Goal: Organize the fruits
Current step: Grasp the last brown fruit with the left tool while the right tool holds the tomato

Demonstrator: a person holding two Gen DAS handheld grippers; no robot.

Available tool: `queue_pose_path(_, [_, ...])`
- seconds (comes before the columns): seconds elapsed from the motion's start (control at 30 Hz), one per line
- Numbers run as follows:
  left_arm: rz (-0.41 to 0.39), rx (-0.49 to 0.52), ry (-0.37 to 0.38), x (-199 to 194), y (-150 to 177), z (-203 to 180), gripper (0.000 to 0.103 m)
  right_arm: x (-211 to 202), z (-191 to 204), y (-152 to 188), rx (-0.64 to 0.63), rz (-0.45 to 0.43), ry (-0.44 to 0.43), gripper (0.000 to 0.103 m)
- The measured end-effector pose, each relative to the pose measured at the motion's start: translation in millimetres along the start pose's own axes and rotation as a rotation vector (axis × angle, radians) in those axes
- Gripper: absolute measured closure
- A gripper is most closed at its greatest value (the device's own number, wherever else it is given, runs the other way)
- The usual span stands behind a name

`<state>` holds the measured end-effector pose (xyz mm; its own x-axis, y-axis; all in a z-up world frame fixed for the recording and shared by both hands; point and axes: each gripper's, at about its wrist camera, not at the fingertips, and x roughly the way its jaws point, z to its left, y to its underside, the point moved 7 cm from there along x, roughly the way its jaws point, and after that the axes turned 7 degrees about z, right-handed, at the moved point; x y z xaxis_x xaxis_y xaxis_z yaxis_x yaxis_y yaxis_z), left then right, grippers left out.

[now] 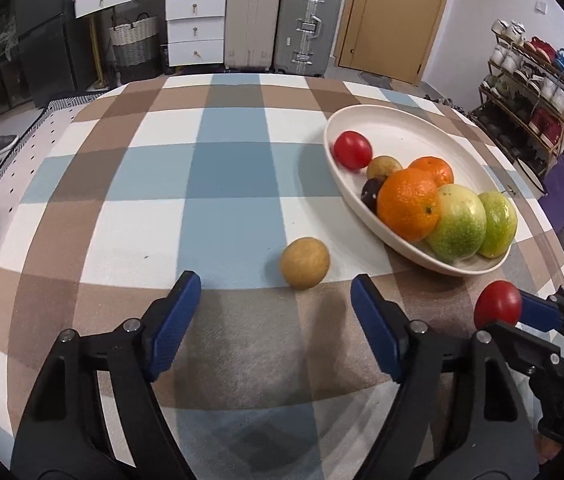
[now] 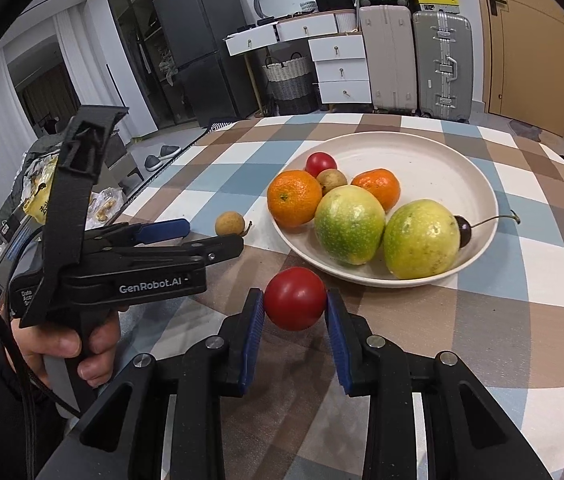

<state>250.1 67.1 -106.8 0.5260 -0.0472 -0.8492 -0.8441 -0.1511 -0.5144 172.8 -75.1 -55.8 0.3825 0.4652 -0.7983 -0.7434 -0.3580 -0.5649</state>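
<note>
Right gripper point(image 2: 295, 312) clamps a red tomato point(image 2: 295, 298), lower centre of its view, just short of the bowl point(image 2: 481, 184). Left gripper point(image 1: 276, 320) spread wide, holding nothing; longan point(image 1: 304, 263) on the cloth point(image 1: 122, 220) just ahead of it, frame centre, left of the bowl.

Right tongs point(image 2: 295, 305) grip a red tomato point(image 2: 295, 298) just before the white plate point(image 2: 433, 152) of fruit on the checked tabletop point(image 2: 501, 340)

ahead of your claws, past the checked surface point(image 1: 154, 184), stand white drawers point(image 1: 194, 28), two suitcases point(image 1: 282, 20) and a wooden door point(image 1: 397, 16); a shoe rack point(image 1: 529, 92) sits to your right.
</note>
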Motion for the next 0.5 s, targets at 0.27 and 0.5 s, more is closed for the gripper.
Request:
queue_pose_path(0.27, [-0.001,0.035,0.032,7.5,-10.4,-12.6,0.061,-13.9,-14.0,3.0,0.025,-0.014,0.02,0.071])
queue_pose_path(0.5, [-0.007,0.055,0.062,3.9,-6.1,-19.6,0.08,-19.8,-21.2,5.1,0.039,-0.022,0.024,0.072])
